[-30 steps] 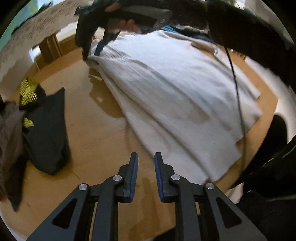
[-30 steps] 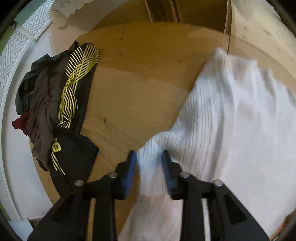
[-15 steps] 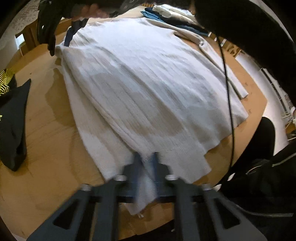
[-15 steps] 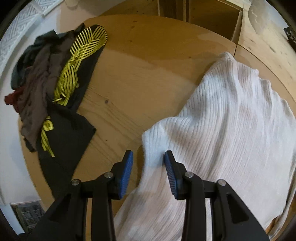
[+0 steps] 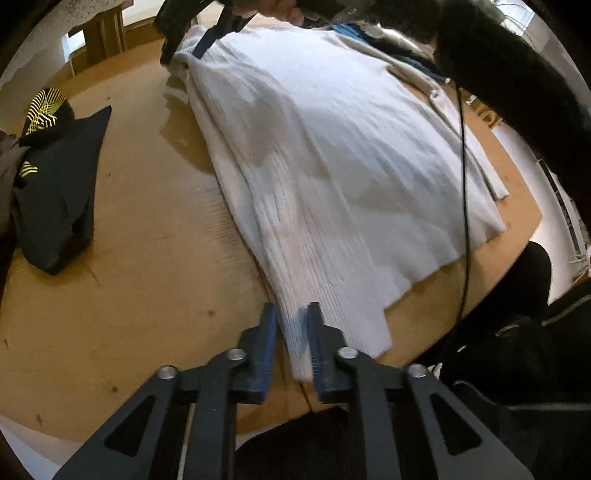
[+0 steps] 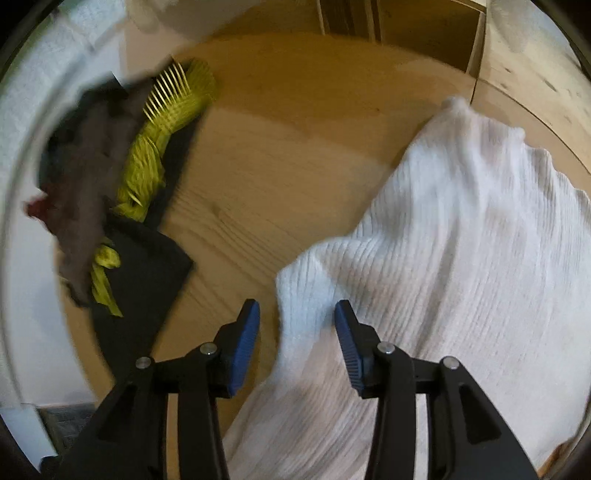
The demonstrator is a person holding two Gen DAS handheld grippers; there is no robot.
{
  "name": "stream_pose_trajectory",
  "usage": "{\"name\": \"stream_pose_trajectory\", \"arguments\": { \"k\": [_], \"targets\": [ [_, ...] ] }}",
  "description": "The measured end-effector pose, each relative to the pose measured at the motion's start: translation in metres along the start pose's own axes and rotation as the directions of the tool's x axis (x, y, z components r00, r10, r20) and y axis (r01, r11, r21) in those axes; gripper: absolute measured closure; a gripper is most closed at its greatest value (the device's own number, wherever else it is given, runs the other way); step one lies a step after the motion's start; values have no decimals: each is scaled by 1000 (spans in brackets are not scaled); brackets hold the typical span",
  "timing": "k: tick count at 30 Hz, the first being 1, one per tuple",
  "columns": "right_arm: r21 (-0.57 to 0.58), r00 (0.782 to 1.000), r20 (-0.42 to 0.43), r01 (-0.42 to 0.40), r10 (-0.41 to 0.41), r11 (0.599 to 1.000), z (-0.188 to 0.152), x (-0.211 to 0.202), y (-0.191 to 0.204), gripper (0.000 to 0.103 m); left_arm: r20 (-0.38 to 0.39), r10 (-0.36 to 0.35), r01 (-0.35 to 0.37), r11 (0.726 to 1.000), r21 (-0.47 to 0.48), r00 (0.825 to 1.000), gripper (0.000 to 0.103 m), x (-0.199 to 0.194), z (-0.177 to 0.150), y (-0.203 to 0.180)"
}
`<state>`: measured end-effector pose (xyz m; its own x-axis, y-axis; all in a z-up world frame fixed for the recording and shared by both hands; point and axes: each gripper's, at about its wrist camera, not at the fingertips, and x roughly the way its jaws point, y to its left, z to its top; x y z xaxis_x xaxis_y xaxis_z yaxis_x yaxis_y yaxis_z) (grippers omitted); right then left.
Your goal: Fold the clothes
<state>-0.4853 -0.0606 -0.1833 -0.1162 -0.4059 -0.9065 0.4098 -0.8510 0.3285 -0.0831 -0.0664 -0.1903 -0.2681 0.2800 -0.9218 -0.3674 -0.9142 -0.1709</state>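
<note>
A white ribbed garment (image 5: 332, 155) lies spread on the round wooden table (image 5: 147, 229). My left gripper (image 5: 291, 328) is shut on its near hem corner, cloth pinched between the blue pads. In the right wrist view the same white garment (image 6: 461, 240) fills the right side. My right gripper (image 6: 295, 325) is open, its jaws wide apart over the garment's far corner, which lies loose between them. The right gripper also shows at the top of the left wrist view (image 5: 207, 33), above the garment's far end.
A heap of dark clothes with yellow stripes (image 5: 51, 173) lies at the table's left edge, also in the right wrist view (image 6: 122, 206). Folded blue and white clothes (image 5: 413, 40) sit beyond the garment. A black cable (image 5: 463, 184) hangs across it. Wooden furniture (image 6: 406, 29) stands behind the table.
My left gripper moved onto the hem corner and closed on it. My right gripper let go of the far corner and opened wider; the cloth dropped onto the table.
</note>
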Motion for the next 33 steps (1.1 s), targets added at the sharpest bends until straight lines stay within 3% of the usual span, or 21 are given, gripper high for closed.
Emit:
{"name": "stream_pose_trajectory", "arguments": {
  "k": [2, 5, 9, 12, 13, 14, 16, 19, 22, 24, 26, 27, 32, 33],
  "targets": [
    [4, 999, 37, -4, 3, 1000, -2, -16, -4, 61, 33, 23, -23, 1000, 9, 999, 85, -11, 2, 0],
    [-103, 998, -13, 62, -64, 993, -7, -15, 14, 61, 73, 43, -44, 999, 20, 996, 85, -16, 11, 0],
    [-204, 987, -93, 110, -131, 973, -20, 0, 35, 61, 57, 26, -30, 997, 65, 998, 85, 0, 17, -8],
    [-222, 967, -115, 200, -229, 954, -21, 19, 41, 61, 22, 37, -39, 993, 109, 999, 85, 15, 18, -22],
    [-211, 964, -115, 210, -238, 955, -21, 23, 39, 65, 17, 41, -43, 991, 125, 999, 83, 16, 14, -23],
    [-194, 966, -114, 209, -233, 959, -20, 26, 37, 86, 23, 48, -51, 989, 141, 999, 82, 17, 13, -27],
    [-125, 978, -106, 165, -178, 978, -15, 23, 25, 91, 35, 59, -65, 984, 168, 998, 80, 19, 11, -34],
    [55, 998, -57, -17, 20, 998, -11, 9, -14, 97, 61, 56, -66, 982, 177, 997, 78, 18, 5, -35],
    [228, 975, 31, -220, 219, 949, -7, -6, -56, 96, 63, 41, -51, 986, 161, 997, 76, 19, 7, -34],
    [213, 973, -9, -225, 232, 951, -8, -6, -53, 93, 60, 43, -52, 986, 157, 997, 75, 21, 9, -35],
    [162, 972, -58, -216, 227, 963, -11, -7, -43, 79, 47, 50, -57, 987, 150, 998, 75, 18, 9, -32],
    [127, 970, -66, -225, 235, 966, -12, -13, -35, 78, 43, 56, -61, 987, 148, 998, 74, 17, 9, -30],
    [42, 952, 69, -300, 297, 953, -3, -64, -40, 60, 72, 93, -103, 985, 139, 993, 75, -1, 13, -26],
    [36, 961, 112, -259, 254, 965, -1, -71, -44, 60, 88, 103, -115, 982, 149, 991, 75, -6, 17, -27]
  ]
}}
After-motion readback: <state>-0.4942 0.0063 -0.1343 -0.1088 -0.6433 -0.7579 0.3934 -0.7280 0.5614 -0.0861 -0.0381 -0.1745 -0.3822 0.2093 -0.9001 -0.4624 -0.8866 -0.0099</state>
